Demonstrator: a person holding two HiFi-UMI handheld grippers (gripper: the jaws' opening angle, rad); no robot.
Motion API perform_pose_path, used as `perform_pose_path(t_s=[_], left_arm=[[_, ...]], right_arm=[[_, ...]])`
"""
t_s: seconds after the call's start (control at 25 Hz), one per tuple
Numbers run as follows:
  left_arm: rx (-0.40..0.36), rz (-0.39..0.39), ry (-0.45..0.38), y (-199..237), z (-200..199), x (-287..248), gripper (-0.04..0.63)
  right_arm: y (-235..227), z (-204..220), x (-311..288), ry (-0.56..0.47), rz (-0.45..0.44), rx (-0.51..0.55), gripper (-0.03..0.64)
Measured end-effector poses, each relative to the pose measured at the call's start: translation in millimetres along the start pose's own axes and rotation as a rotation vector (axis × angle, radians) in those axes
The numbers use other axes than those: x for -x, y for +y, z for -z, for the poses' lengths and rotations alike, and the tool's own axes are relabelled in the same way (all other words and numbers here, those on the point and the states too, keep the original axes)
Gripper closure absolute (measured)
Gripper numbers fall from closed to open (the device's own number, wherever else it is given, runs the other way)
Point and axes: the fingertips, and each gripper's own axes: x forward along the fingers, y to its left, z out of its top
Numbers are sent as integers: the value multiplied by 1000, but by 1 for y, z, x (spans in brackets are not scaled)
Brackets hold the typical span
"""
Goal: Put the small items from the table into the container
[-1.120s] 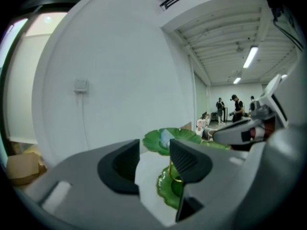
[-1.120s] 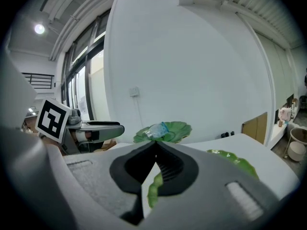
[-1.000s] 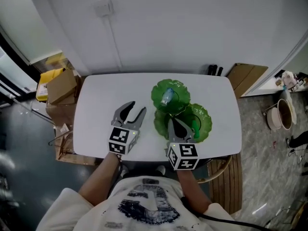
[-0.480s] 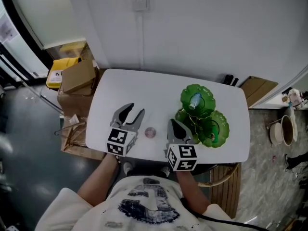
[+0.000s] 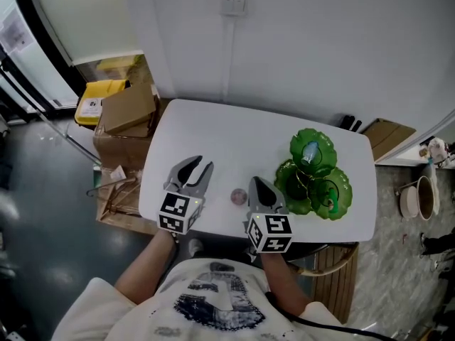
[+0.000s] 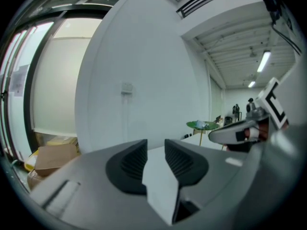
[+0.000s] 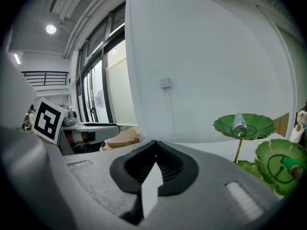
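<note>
A small round pinkish item point(image 5: 238, 197) lies on the white table point(image 5: 213, 133) near its front edge, between my two grippers. My left gripper point(image 5: 195, 169) hovers to its left; its jaws point(image 6: 155, 147) are closing, still apart, with nothing between them. My right gripper point(image 5: 256, 185) is just right of the item, shut and empty point(image 7: 154, 147). The container is a green leaf-shaped tiered dish point(image 5: 323, 190) at the table's right. Its top tier point(image 7: 244, 124) holds a small clear bottle point(image 5: 311, 150), and a lower leaf point(image 7: 283, 164) holds a green item.
Cardboard boxes point(image 5: 128, 112) and a yellow box point(image 5: 99, 92) sit on the floor left of the table. A wall socket point(image 5: 233, 4) is on the white wall behind. A wooden seat point(image 5: 330, 261) stands under the table's right front corner.
Both grippers have moved left across the table, away from the green dish. The pinkish item has come into view between them. The left jaws have narrowed.
</note>
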Motion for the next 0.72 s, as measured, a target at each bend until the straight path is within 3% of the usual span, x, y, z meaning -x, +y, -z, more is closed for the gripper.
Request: perform_pose_path(t_s=[0.28,0.72], left_arm=[[-4,5,-2,28,11,25,554],[13,11,19,64,35,58,604]], right_arm=[[36,4,-17,-7,0,-4,617],[84,12,-33,-9,-3,-4,617]])
